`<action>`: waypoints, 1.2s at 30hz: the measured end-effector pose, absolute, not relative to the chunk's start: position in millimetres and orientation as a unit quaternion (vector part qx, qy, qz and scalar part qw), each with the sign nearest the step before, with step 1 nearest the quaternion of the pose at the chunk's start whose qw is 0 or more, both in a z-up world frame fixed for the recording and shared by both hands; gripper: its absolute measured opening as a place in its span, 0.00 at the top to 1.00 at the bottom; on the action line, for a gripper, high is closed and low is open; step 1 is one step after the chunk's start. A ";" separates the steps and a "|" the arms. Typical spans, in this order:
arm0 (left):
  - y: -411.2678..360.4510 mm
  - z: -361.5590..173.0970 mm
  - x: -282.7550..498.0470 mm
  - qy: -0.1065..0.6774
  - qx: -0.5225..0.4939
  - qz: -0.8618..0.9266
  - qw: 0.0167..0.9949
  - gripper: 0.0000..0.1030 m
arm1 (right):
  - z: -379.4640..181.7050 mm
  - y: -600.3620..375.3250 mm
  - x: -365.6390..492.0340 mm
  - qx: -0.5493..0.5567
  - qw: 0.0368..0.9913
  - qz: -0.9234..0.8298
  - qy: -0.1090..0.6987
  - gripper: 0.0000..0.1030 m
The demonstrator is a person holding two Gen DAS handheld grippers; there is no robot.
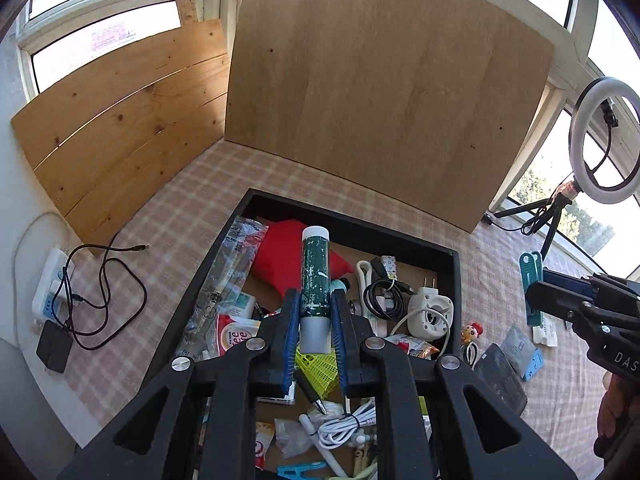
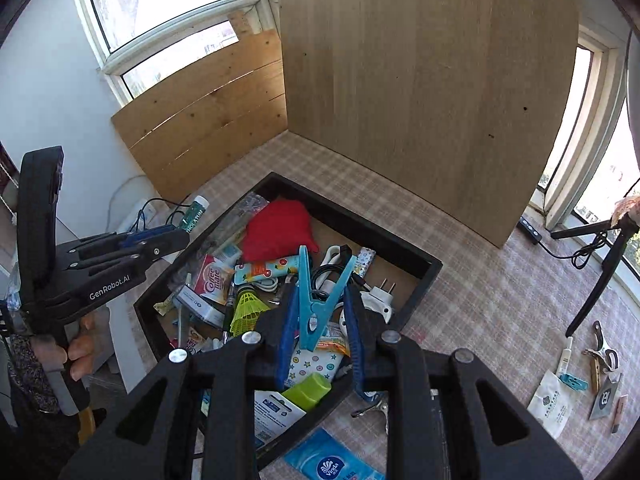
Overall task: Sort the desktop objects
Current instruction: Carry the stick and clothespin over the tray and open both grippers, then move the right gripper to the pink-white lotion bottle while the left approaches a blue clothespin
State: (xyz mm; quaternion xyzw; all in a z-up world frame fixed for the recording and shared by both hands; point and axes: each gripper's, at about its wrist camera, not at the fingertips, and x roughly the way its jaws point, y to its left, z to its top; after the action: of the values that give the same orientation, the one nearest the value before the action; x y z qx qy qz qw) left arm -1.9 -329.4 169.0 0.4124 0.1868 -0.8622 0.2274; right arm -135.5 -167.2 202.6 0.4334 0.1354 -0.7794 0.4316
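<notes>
While a cluttered black tray (image 1: 454,280) lies below, a green tube (image 1: 315,280) is clamped lengthwise in the left gripper (image 1: 316,300), and a blue clothespin (image 2: 318,300) in the right gripper (image 2: 322,300).

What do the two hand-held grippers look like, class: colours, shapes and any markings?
Each hand-held gripper, left and right, is a black frame with triangular cut-outs, silver round bolts and blue ribbed pads. "GenRobot.AI" is printed in white on the left one's side.
</notes>
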 end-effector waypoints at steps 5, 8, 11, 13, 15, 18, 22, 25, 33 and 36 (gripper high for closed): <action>-329.4 168.9 -1.3 0.185 0.404 -0.864 0.237 0.53 | 207.0 -168.6 -136.6 0.423 0.416 -0.793 0.138 0.41; -327.2 169.8 -1.4 0.187 0.403 -0.866 0.231 0.55 | 205.3 -156.1 -144.4 0.430 0.405 -0.797 0.127 0.41; -321.1 171.0 -3.9 0.189 0.402 -0.869 0.219 0.55 | 200.0 -139.7 -153.2 0.443 0.389 -0.799 0.115 0.38; -312.8 172.0 -7.1 0.182 0.404 -0.871 0.209 0.55 | 193.8 -126.3 -159.1 0.456 0.373 -0.800 0.110 0.37; -302.7 172.8 -11.2 0.177 0.406 -0.875 0.196 0.55 | 187.0 -108.7 -164.0 0.468 0.349 -0.804 0.116 0.37; -282.9 174.1 -19.8 0.166 0.410 -0.880 0.171 0.55 | 182.1 -74.8 -169.2 0.470 0.315 -0.815 0.128 0.37; -248.4 177.7 -36.8 0.147 0.417 -0.888 0.127 0.55 | 185.9 -14.6 -168.6 0.430 0.293 -0.846 0.120 0.37; -220.3 180.0 -51.8 0.132 0.424 -0.891 0.096 0.55 | 185.9 33.6 -169.8 0.423 0.263 -0.860 0.110 0.30; -143.7 170.1 -91.7 0.099 0.452 -0.886 0.016 0.55 | 167.4 166.6 -175.1 0.435 0.109 -0.886 0.119 0.30; -117.2 166.1 -106.0 0.088 0.458 -0.884 -0.008 0.55 | 154.9 211.1 -182.9 0.451 0.045 -0.885 0.105 0.30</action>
State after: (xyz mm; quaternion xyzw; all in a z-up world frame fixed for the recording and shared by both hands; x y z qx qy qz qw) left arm -106.0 -117.2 166.1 0.4584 0.0877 -0.8844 -0.0077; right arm -182.9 211.1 154.9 0.4511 0.1053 -0.8851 0.0448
